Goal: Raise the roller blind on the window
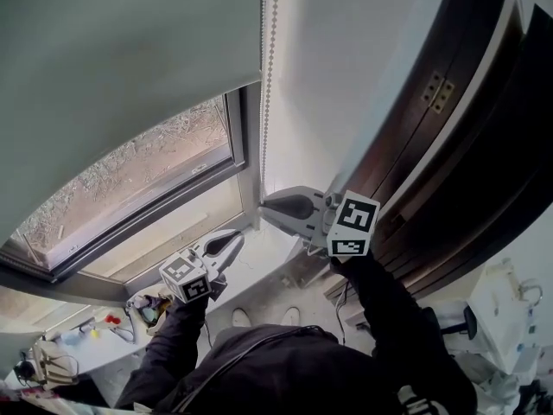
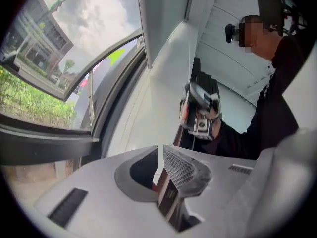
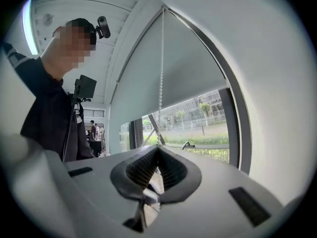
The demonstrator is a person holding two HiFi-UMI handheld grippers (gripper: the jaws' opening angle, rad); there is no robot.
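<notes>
Bead chain (image 1: 268, 85) hangs straight down onto the tips of my right tongs (image 1: 263, 201), and their jaws are pressed together on it; looking along those jaws (image 3: 158, 150), I see the chain (image 3: 161, 68) run up from between the tips beside the edge of the blind. The roller blind (image 1: 121, 59) is above and to the left of both tongs, covering the upper part of the window, with its bottom edge a little higher than my right tongs. Below that edge, left of the right tongs, the bare glass (image 1: 138, 167) shows dry ground outside. The chain runs along the grey window frame (image 1: 244, 137). My left tongs (image 1: 238, 236) sit lower and to the left of the right ones, apart from the chain. Their jaws (image 2: 159, 155) stand only a slit apart, light shows through the gap, and nothing is gripped. A white wall (image 1: 346, 59) rises above the right tongs, and a dark wooden door (image 1: 449, 145) stands to their right.
</notes>
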